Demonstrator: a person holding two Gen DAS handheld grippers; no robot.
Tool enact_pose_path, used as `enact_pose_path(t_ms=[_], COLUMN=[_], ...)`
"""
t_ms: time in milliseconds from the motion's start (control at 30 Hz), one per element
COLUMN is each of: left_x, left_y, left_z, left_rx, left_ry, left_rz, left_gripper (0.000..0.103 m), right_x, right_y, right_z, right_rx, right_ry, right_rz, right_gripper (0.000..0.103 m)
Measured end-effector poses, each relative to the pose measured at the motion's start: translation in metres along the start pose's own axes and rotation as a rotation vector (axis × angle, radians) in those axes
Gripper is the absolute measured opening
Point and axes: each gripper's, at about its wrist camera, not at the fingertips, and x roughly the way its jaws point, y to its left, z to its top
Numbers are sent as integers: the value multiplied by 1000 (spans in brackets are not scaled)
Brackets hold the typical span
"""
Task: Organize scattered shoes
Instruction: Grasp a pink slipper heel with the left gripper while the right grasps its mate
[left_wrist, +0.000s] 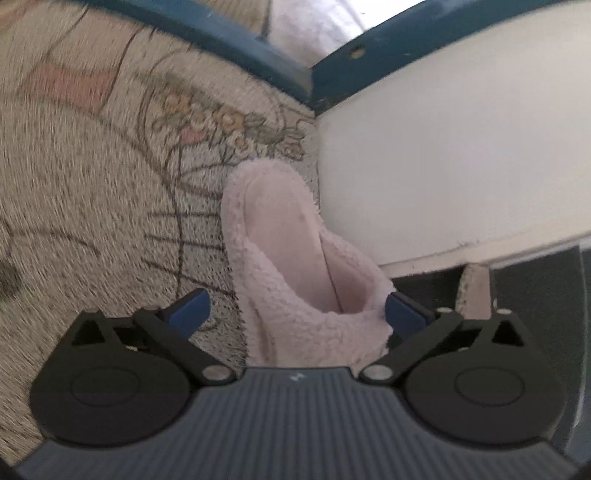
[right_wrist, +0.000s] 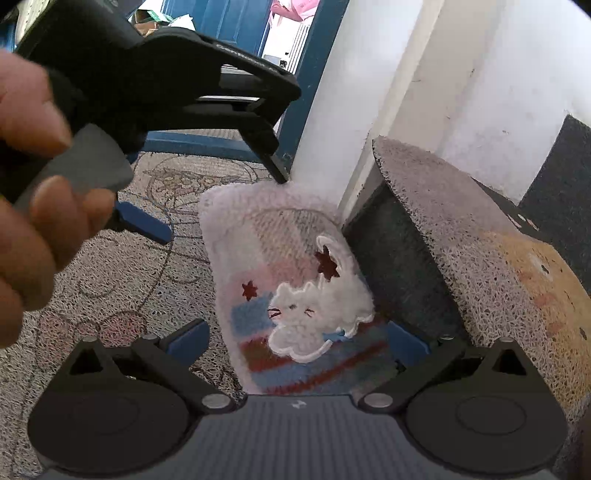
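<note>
While both jaws gape wide, the pink slipper (left_wrist: 295, 280) lies lengthwise, heel toward the wall (left_wrist: 443, 166)

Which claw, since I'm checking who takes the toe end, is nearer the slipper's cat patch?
Right. The right claw straddles the slipper's toe, the cat patch between its open jaws; the left claw sits open at the far heel end.

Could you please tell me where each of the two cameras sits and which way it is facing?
Left wrist: on the left gripper, facing down along its wide-open fingers into the pink slipper on the rug, beside a white wall.
Right wrist: on the right gripper, facing down over the slipper's cat-patch toe; the person's left hand and left gripper show.
Shared: slipper, rug, wall.
</note>
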Motion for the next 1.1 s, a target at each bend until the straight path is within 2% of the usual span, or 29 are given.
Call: enact_pose_path(t_ms=[67, 133, 200, 233, 367, 433, 500, 667, 733, 767, 833, 933, 1100], left_x=[1, 1, 3, 5, 12, 13, 14, 14, 14, 12, 6, -9, -51], left_y=[3, 8, 14, 15, 10, 3, -3, -11, -13, -13, -11, 2, 21], left_z=[1, 1, 1, 2, 4, 6, 6, 4, 5, 5, 5, 4, 5], left_rx=[-49, -99, -157, -163, -159, -132, -103, -34, -15, -11, -10, -33, -69], left_ry=[-8, -15, -2, 12, 31, 30, 28, 25, 28, 31, 34, 23, -61], left_rz=[4, 12, 26, 32, 43, 69, 92, 120, 133, 137, 140, 139, 160], left_gripper=[102, 90, 54, 47, 40, 33, 22, 17, 15, 14, 14, 14, 14], right_x=[-2, -3, -3, -3, -4, -3, -2, 5, 11, 14, 13, 12, -3], right_y=[0, -1, -1, -1, -2, -1, 0, -6, -8, -10, -13, -14, 10], right_z=[0, -1, -1, -1, 1, 2, 1, 0, 1, 3, 5, 6, 13], right_rx=[-2, -5, -7, -4, 12, 10, -10, -16, -14, 4, 19, 7, -49], right_ry=[-10, -20, -18, -19, -29, -42, -56, -60, -46, -31, -32, -49, -101], right_rz=[2, 8, 11, 11, 11, 7, 0, 20, 64, 101, 118, 142, 223], right_gripper=[102, 102, 102, 102, 102, 101, 98, 90, 69, 67, 55, 46, 39])
